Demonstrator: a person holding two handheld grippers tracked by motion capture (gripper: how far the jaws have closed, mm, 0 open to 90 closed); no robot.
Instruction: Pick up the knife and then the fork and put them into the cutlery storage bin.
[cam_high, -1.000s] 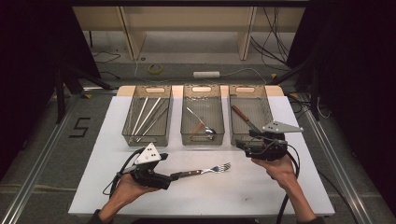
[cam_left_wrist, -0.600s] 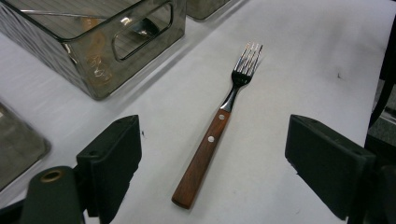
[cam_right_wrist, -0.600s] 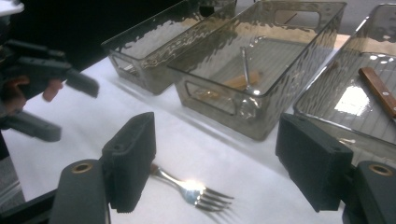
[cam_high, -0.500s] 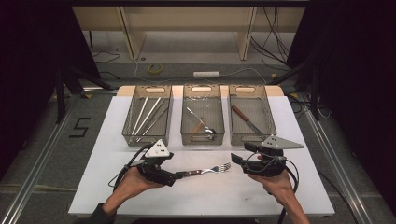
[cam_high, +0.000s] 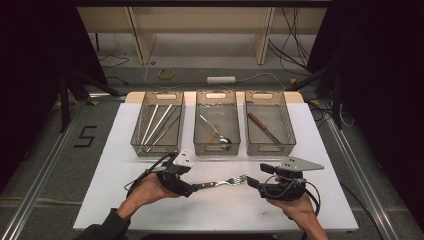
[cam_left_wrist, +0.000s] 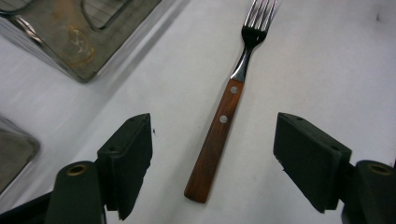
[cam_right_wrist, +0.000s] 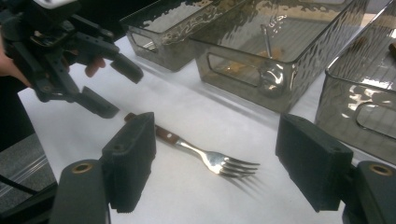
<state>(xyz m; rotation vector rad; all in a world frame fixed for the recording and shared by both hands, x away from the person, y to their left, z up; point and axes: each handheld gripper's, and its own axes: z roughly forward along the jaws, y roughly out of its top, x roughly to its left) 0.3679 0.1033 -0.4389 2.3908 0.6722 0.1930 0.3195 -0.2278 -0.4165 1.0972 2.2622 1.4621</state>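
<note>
A fork (cam_high: 222, 183) with a wooden handle lies flat on the white table (cam_high: 210, 212), tines pointing right. My left gripper (cam_high: 194, 188) is at its handle end. In the left gripper view the handle (cam_left_wrist: 214, 140) lies between the jaws of that gripper (cam_left_wrist: 212, 123). The jaws have just been closing, and the pads stand clear of the wood on both sides. My right gripper (cam_high: 251, 183) is low at the tine end, open. In the right gripper view the tines (cam_right_wrist: 231, 167) lie just ahead of this gripper (cam_right_wrist: 215, 122), and the left gripper (cam_right_wrist: 113, 87) shows beyond.
Three clear trays stand in a row behind the fork. The left tray (cam_high: 141, 145) holds several long metal pieces, the middle tray (cam_high: 217, 149) a spoon, and the right tray (cam_high: 270, 149) a wooden-handled knife. Floor cables run behind the table.
Both hands have closed in on the fork. The left gripper slid right to the handle. The right gripper dropped from beside the right tray down to the tines.
</note>
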